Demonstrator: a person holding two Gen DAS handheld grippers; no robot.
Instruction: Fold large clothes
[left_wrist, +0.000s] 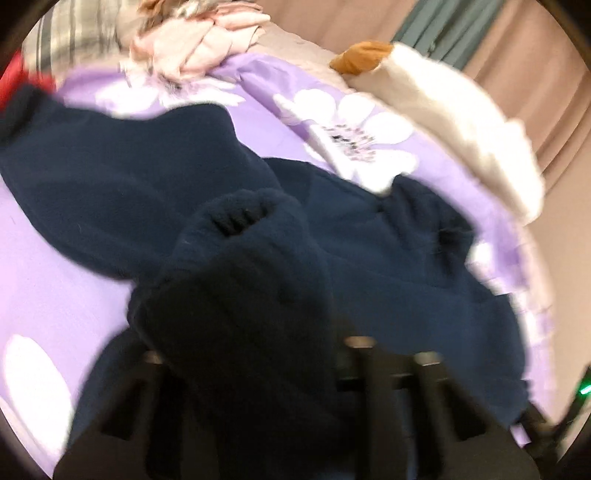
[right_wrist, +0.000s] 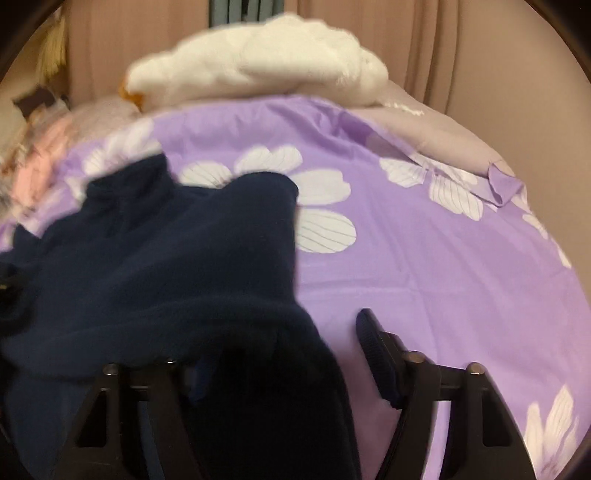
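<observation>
A dark navy fleece garment (left_wrist: 110, 177) lies spread on a purple bedsheet with white flowers (left_wrist: 280, 122). In the left wrist view a fold of it (left_wrist: 236, 280) is draped over my left gripper (left_wrist: 243, 332) and hides both fingers, so its state does not show. In the right wrist view the garment (right_wrist: 166, 258) covers the left finger of my right gripper (right_wrist: 295, 354). The right fingertip (right_wrist: 373, 347) is bare and stands well apart, so this gripper is open.
A white plush toy with an orange part (right_wrist: 258, 70) lies at the far edge of the bed. A pile of pink clothes (left_wrist: 195, 44) sits at the back left. Beige curtains (right_wrist: 480, 55) hang behind the bed. The sheet (right_wrist: 443, 258) stretches to the right.
</observation>
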